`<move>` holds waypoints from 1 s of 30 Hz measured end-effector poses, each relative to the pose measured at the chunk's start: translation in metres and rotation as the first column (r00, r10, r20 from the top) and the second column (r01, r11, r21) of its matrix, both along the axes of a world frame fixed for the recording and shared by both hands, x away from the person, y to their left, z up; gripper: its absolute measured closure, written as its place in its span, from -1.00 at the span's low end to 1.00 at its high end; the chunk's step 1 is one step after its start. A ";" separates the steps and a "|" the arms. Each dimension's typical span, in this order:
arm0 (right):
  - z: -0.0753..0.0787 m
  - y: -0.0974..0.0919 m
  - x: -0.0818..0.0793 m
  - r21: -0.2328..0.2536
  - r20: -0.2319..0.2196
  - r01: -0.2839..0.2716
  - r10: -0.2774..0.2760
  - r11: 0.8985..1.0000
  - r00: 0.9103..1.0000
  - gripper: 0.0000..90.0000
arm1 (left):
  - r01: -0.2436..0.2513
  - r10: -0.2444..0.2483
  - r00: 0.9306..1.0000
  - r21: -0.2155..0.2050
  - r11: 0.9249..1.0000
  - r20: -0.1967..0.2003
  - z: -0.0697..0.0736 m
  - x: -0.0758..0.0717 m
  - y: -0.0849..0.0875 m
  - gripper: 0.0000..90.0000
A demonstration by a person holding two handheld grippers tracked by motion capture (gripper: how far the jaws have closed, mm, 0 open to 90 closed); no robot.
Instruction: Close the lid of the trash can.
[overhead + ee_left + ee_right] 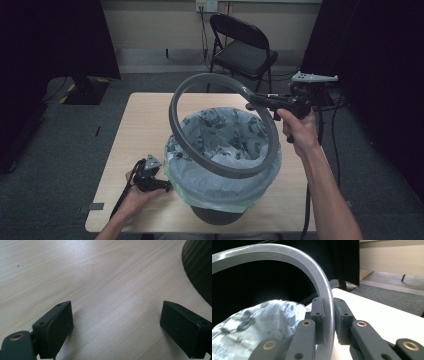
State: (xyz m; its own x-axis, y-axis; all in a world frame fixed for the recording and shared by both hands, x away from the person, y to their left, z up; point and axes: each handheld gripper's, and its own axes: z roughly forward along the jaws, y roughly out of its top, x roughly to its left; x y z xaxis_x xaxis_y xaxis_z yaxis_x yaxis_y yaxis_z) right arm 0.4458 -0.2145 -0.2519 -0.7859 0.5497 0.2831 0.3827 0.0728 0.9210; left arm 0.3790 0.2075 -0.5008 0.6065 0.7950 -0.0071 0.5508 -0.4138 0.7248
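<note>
A dark bin [217, 214] lined with a printed pale bag [220, 132] stands on the wooden table [142, 125]. A grey plastic ring [172, 112], tilted up on its far side, hangs over the bin mouth with its near edge low on the bag. My right gripper [255, 104] is shut on the ring's far right part; in the right gripper view both pads clamp the ring [325, 293] and the gripper [328, 315] sits over the bag [249, 320]. My left gripper [167, 187] rests on the table left of the bin, its jaws open over bare wood [116, 322], the bin's ribbed side [200, 267] at right.
A black folding chair [242, 47] stands beyond the table's far edge. Dark curtains flank the room and cables trail on the grey carpet at right. A black stand base [85, 87] lies on the floor at far left.
</note>
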 end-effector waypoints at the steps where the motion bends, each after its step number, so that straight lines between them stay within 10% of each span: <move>1: 0.000 0.000 0.000 0.000 0.000 0.000 0.000 1.000 1.000 0.77 | 0.000 0.000 1.000 0.000 1.000 0.000 0.000 0.000 0.000 -0.75; 11: -0.004 0.001 -0.008 -0.081 -0.005 -0.055 0.055 0.995 0.998 0.74 | -0.007 0.006 1.000 -0.053 0.999 -0.024 0.019 0.000 0.005 -0.48; 13: -0.007 0.001 -0.008 -0.097 -0.008 -0.050 0.050 0.994 0.999 0.74 | -0.010 0.013 1.000 -0.138 0.990 0.018 0.033 -0.002 0.007 -0.41; 21: -0.010 0.001 -0.009 -0.074 0.003 -0.063 0.063 0.995 0.998 0.74 | 0.012 0.005 0.998 -0.252 0.968 0.068 0.070 -0.006 0.010 -0.37; 24: -0.010 0.001 -0.010 -0.080 0.011 -0.064 0.065 0.995 0.998 0.73 | 0.016 0.022 0.993 -0.327 0.945 0.112 0.093 -0.011 0.014 -0.35; 30: -0.010 -0.002 -0.012 -0.086 0.013 -0.084 0.086 0.993 0.996 0.72 | 0.041 0.033 0.981 -0.368 0.929 0.193 0.126 -0.017 0.017 -0.35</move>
State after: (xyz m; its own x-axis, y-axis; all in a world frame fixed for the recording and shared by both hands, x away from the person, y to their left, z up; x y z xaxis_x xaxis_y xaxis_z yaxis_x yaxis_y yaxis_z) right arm 0.4341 -0.2161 -0.2616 -0.8351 0.5022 0.2244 0.3561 0.1826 0.9164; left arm 0.3620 0.2243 -0.3751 0.6285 0.7563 -0.1817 0.3844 -0.0989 0.9179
